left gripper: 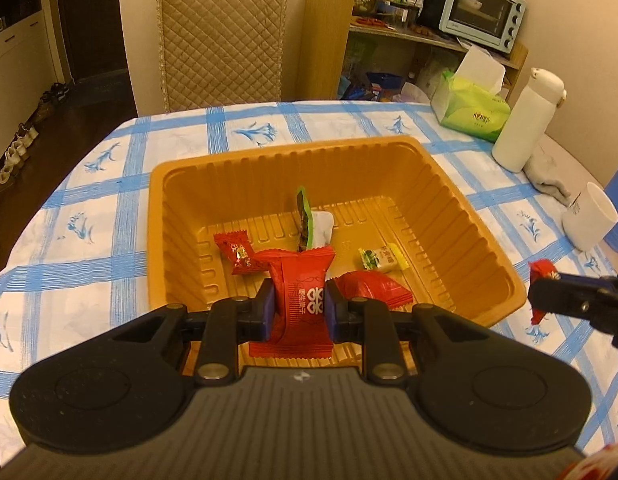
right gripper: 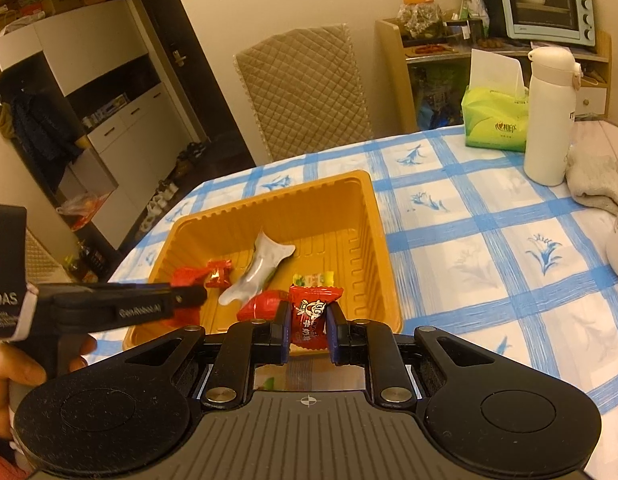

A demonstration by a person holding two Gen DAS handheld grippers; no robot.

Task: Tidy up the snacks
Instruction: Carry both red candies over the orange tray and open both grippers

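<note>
Now | tray (left gripper: 237, 172): 5 snacks | claws: 2, 1 snack ea.

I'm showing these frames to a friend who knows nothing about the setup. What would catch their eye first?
Most likely the orange tray in the middle of the blue-checked tablecloth, with a few snack packets lying loose in it. Next, the two grippers: the left gripper is clamped on a red snack packet over the tray's near edge, and the right gripper pinches a smaller red candy. At the back, a mint-green toaster oven sits on a shelf.
</note>
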